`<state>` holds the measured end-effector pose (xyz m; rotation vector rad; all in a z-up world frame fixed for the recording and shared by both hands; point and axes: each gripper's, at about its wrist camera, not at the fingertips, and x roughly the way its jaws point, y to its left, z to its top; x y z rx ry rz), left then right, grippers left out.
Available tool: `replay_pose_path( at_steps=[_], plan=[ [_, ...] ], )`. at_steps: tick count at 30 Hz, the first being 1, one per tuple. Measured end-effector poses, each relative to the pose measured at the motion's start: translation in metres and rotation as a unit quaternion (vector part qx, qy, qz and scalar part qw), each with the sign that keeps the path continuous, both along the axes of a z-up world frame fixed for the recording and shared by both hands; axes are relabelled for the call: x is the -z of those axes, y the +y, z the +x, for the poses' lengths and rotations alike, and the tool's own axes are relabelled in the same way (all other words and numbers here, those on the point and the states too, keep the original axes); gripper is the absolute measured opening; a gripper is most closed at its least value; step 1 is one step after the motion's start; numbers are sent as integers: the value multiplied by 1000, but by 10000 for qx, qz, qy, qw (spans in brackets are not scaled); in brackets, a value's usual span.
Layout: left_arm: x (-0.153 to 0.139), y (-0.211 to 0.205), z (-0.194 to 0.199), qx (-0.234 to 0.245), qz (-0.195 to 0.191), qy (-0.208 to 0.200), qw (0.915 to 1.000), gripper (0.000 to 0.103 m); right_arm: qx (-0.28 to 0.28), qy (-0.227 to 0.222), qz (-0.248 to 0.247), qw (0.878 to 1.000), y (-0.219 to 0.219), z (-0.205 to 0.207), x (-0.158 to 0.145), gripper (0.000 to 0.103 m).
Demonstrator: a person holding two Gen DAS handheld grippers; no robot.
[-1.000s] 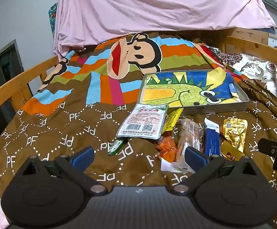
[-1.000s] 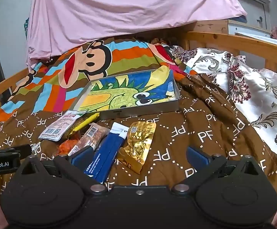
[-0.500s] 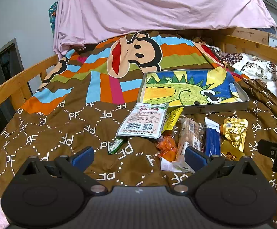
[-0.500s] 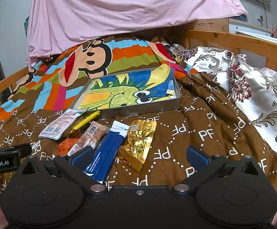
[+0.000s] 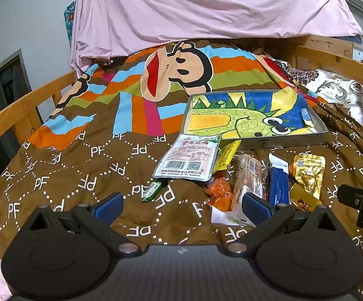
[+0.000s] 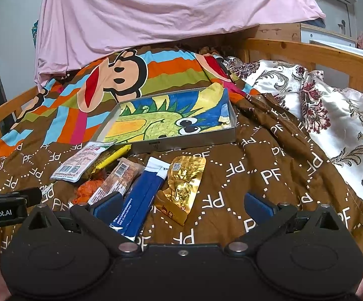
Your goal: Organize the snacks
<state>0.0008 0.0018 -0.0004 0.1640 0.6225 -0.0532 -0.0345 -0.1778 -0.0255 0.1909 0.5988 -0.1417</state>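
Snack packets (image 5: 246, 175) heaped just before dinosaur tray (image 5: 281, 143), on brown quilt (image 5: 81, 175).

A brown patterned bedspread (image 5: 81, 175) carries a shallow metal tray (image 5: 281, 144) and scattered snack packets (image 5: 190, 158).

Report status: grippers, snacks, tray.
Left gripper open, right gripper open, both empty. Snacks loose on blanket. Tray holds none. Nothing blocking.
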Motion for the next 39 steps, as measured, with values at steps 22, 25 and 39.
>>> replay_pose_path(
  at_steps=[22, 25, 39],
  plan=[
    [10, -1, 6, -26, 81, 246, 9997, 103, 8, 39, -59, 10000, 0, 2, 0, 103],
    [11, 1, 16, 119, -89, 572, 9983, 103, 50, -143, -194, 9997, -2, 4, -2, 103],
    [26, -18, 69, 1541, -748, 1113, 9789, 103, -1040, 556, -704, 9905, -33, 75, 9, 103]
  ],
)
